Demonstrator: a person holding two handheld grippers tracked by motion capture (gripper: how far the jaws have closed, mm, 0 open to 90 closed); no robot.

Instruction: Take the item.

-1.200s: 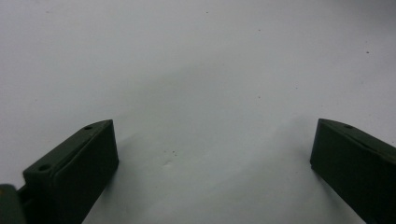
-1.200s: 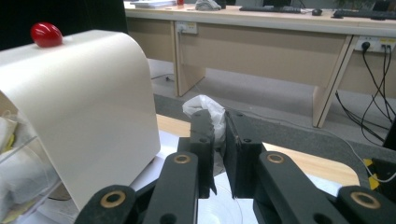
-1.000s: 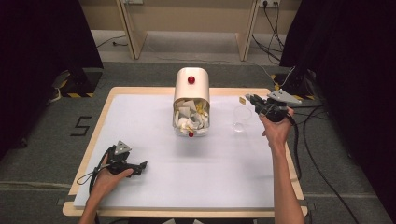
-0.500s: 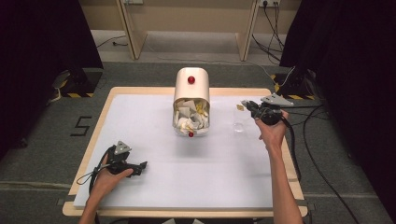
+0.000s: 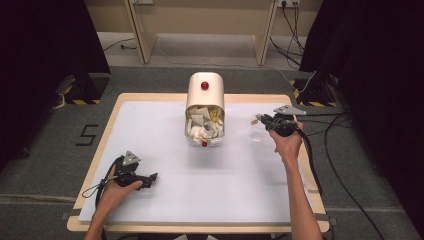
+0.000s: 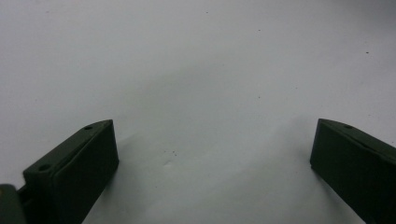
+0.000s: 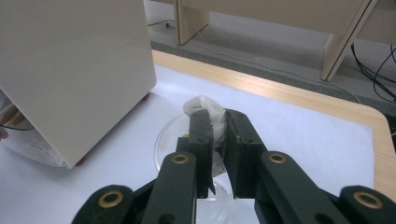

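The white table (image 5: 150, 125) carries a cream bin (image 5: 205, 107) tipped over near its far edge, paper scraps spilling out. By the right edge sits a clear dish (image 7: 173, 135). The right gripper (image 7: 217, 140) pinches a crumpled wad (image 7: 203, 106) just above it, probably to drop it in. The left gripper (image 5: 150, 178) rests spread near the front-left corner.

A white-topped table (image 5: 165, 200) (wood-edged) bears a cream bin (image 5: 204, 97) and clear dish (image 5: 256, 135).

You've got a white-topped table (image 5: 150, 120) with a wooden rim on grey carpet (image 5: 60, 150), black curtains (image 5: 45, 40) left and right, wooden legs (image 5: 137, 30) at the far wall, cables (image 5: 345, 165) trailing right.
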